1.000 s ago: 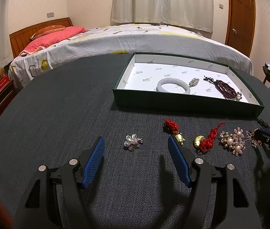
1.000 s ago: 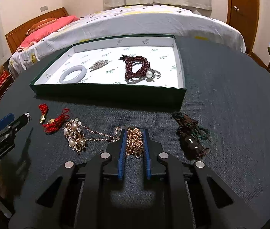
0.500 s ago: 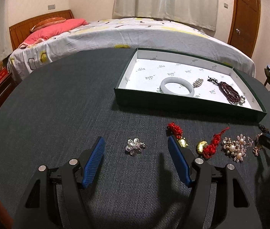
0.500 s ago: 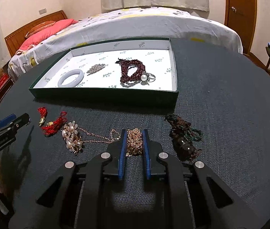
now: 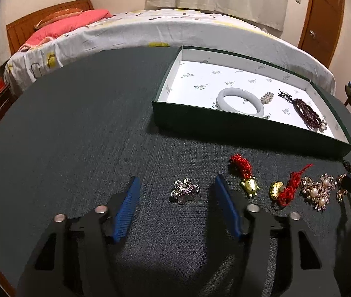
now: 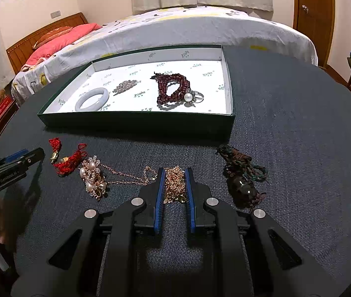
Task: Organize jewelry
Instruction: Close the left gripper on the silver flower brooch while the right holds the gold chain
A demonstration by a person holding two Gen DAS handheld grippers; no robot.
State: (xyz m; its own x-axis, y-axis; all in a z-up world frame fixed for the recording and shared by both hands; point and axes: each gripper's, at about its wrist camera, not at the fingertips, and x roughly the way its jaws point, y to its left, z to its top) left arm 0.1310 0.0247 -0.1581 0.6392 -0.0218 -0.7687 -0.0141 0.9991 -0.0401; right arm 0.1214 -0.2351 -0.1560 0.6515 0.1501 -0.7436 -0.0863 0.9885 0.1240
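A silver flower brooch [image 5: 184,193] lies on the dark table cloth between the blue pads of my left gripper [image 5: 177,180]. Its jaws are closing, with clear gaps on both sides of the brooch. My right gripper [image 6: 174,172] is shut on a bunched gold chain necklace [image 6: 174,185] that rests on the cloth. The chain trails left to a pearl brooch [image 6: 92,178]. The green box [image 6: 135,123] with white lining holds a white bangle [image 6: 91,99], a dark red bead bracelet [image 6: 173,89], a pearl ring [image 6: 192,97] and a small crystal piece [image 6: 125,86].
Two red knotted charms with gold pieces [image 5: 243,173] [image 5: 285,190] and the pearl brooch [image 5: 317,193] lie right of the left gripper. A dark cord bundle [image 6: 242,175] lies right of the right gripper. A bed stands beyond the table.
My left gripper's jaws have narrowed around the silver brooch, and it has edged forward a little. The right gripper keeps its hold on the gold chain and has not moved.
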